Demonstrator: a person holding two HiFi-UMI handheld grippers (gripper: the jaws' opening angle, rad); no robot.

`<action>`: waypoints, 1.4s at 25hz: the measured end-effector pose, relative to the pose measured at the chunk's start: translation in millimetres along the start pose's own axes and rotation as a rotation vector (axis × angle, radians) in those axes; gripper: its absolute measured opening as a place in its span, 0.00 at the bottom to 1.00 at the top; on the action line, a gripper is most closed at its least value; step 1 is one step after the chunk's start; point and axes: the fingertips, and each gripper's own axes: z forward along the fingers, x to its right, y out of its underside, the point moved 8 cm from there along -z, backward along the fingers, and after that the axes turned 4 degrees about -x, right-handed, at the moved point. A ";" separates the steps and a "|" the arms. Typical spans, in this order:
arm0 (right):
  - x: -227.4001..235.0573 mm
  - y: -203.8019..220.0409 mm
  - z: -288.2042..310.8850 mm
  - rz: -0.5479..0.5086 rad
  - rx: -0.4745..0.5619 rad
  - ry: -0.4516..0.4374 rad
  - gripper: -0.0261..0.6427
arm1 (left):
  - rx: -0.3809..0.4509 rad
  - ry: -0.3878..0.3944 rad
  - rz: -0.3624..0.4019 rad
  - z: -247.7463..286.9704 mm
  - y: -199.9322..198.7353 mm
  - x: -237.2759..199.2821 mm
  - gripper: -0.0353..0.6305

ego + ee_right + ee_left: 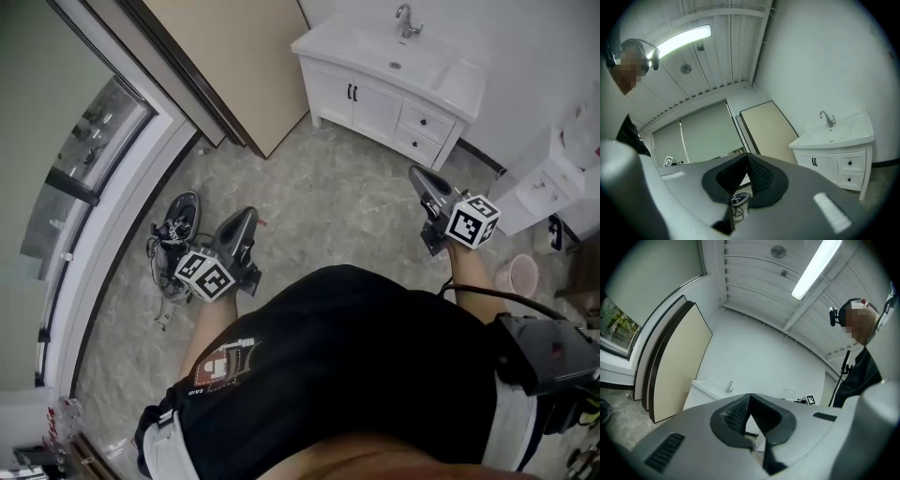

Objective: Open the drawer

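Holding both tools level and well short of the target. Left tool [749, 398]: jaws together at the tips, nothing in them. Right tool [746, 158]: same, closed and empty.

Target sits across the floor [328, 202], in the right half of the white vanity [375, 105]: top drawer [851, 162] above bottom drawer [850, 178], each with one small dark knob. Right tool is the nearer one.

Risks as I read them:
- Jaws are closed. Reaching a knob like this means bumping it, not gripping it, so they need to open first.
- Knobs are small. A shallow or off-centre pinch probably slips off on the pull.
- A skewed pull could bind the drawer or drag the vanity.
- Wrong target: the task doesn't say which drawer, and the side unit [553, 178] at right looks to have drawer fronts too.
- Shoe [180, 220] with loose laces lies just beside the left tool's side of the path, so it's a trip hazard when stepping in.

Counts:
- tools: 2
- vanity drawers: 2, with 1 knob each
- vanity doors [345, 94]: 2, handles paired at the middle
- faucet [405, 19]: 1
- side unit: 1, drawer count unclear
- shoes: 1 clear, maybe a second under it, can't tell
- pink pail [518, 275]: 1
- leaning board [234, 56]: 1
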 end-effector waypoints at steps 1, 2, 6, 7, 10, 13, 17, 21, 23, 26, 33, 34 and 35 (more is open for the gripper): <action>12.5 -4.7 1.6 0.003 -0.003 0.000 0.03 | -0.005 -0.001 0.004 14.0 -3.1 0.8 0.04; 24.5 -9.6 3.3 0.008 -0.003 0.002 0.03 | -0.008 -0.001 0.007 27.2 -6.1 0.2 0.04; 66.6 -26.0 9.0 0.029 0.000 0.011 0.03 | -0.021 0.002 0.003 75.7 -15.2 -7.1 0.04; 76.8 -29.1 9.9 0.031 -0.002 0.015 0.03 | -0.026 0.006 0.002 87.8 -16.8 -9.2 0.04; 103.0 -35.2 15.0 0.040 0.002 0.040 0.03 | -0.044 0.028 0.003 119.3 -19.8 -18.3 0.04; 116.5 -34.2 24.2 0.047 0.006 0.063 0.03 | -0.061 0.058 0.006 139.4 -20.7 -33.8 0.04; 131.2 -35.6 57.2 0.048 0.002 0.105 0.03 | -0.088 0.085 -0.007 166.6 -35.2 -77.6 0.04; 132.2 -36.6 103.7 0.041 0.028 0.166 0.03 | -0.096 0.169 -0.016 188.7 -53.4 -138.8 0.04; 126.1 -37.3 131.5 0.042 0.050 0.200 0.03 | -0.108 0.200 -0.010 195.5 -70.2 -171.6 0.04; 115.0 -41.4 170.5 0.043 0.069 0.239 0.03 | -0.142 0.235 0.004 205.0 -102.7 -214.2 0.04; 106.6 -53.4 267.9 0.022 0.095 0.295 0.03 | -0.145 0.292 0.025 221.4 -162.4 -313.8 0.04; 107.3 -55.3 279.9 0.019 0.093 0.296 0.03 | -0.145 0.291 0.025 223.4 -168.4 -326.4 0.04; 108.9 -57.7 290.8 0.020 0.093 0.298 0.03 | -0.141 0.288 0.023 225.8 -174.0 -338.6 0.04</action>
